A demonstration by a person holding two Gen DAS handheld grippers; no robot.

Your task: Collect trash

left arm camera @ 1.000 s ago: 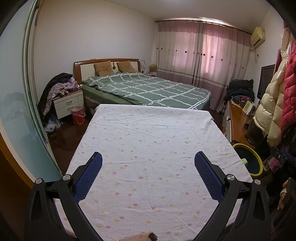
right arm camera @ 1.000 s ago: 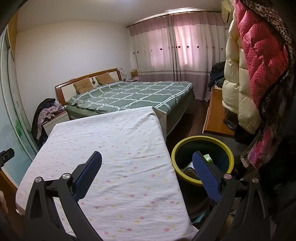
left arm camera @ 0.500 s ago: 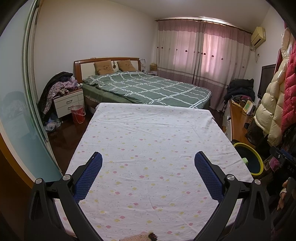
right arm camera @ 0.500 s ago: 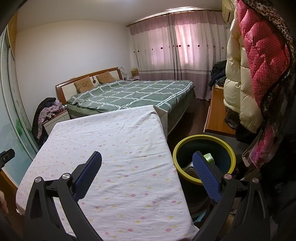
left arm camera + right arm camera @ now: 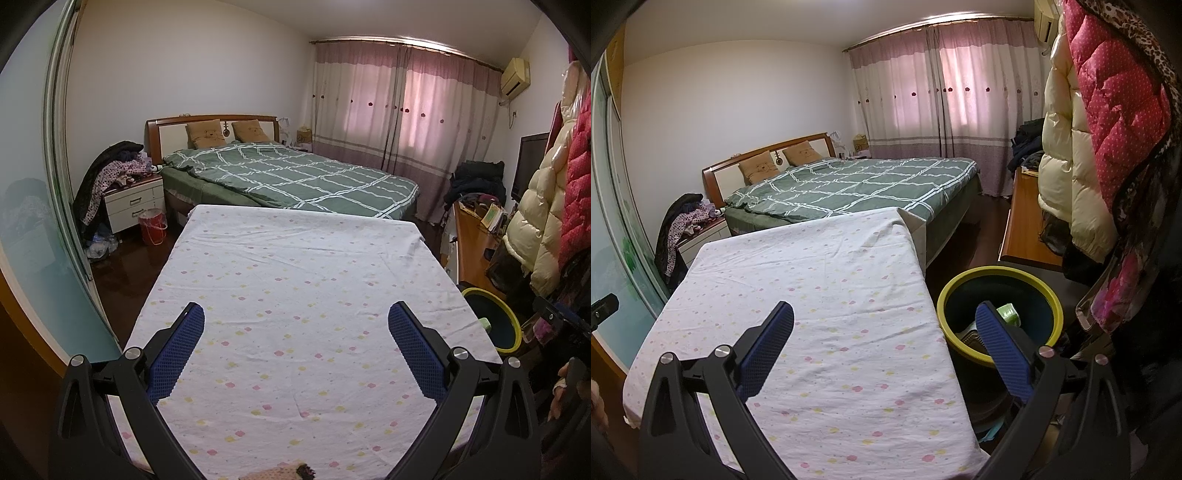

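Bin (image 5: 999, 275) contents half hidden behind right claw (image 5: 884, 314); knitted item (image 5: 284, 473) cut off.

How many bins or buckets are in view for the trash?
2. A yellow-rimmed bin stands right of the covered table, already holding items; a small red bucket sits by the nightstand. Others may be hidden.

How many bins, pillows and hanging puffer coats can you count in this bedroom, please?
Bins: 2, the yellow-rimmed bin and the red bin
Pillows: 2, the left pillow and the right pillow
Puffer coats: 2, the cream coat and the red coat
Total: 6
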